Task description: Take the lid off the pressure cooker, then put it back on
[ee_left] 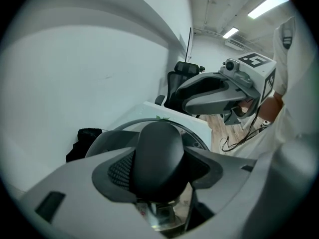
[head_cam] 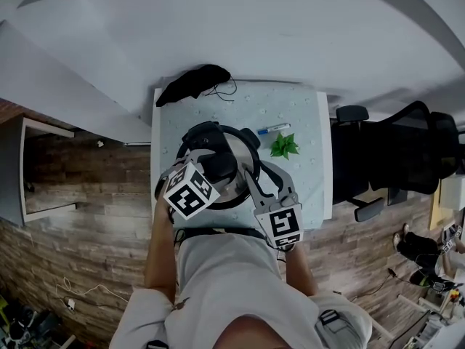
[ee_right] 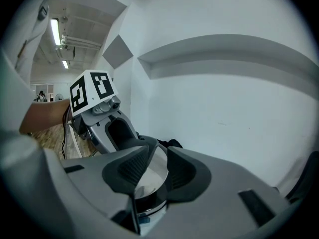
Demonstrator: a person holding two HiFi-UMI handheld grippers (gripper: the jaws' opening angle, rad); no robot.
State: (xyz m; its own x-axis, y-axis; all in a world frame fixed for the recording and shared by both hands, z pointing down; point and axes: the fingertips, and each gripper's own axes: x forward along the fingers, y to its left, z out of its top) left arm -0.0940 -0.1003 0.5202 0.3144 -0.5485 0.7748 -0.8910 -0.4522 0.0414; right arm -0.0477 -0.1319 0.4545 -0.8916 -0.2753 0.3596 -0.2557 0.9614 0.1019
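Lid [head_cam: 248, 145] sits on the pressure cooker [head_cam: 240, 195]. Left gripper [head_cam: 206, 167] is above the cooker's centre and angled steeply down, jaws pinching the lid's black knob [ee_left: 156, 156]. Right gripper [ee_right: 157, 171] is at the cooker's right side, jaws narrowly spread with the lid's rim in the gap. The lift likely runs straight up off the cooker, and the left hand is best placed.

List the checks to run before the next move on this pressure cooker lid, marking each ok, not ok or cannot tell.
1. Jaws of the left gripper closed on the lid handle: ok.
2. The right gripper bracing the cooker: cannot tell; steel shows in the narrow gap between its jaws.
3. The lid unlocked from the cooker: cannot tell.
4. The blue pen and green sprig apart from the cooker: ok.
5. The cooker fully on the table: ok.
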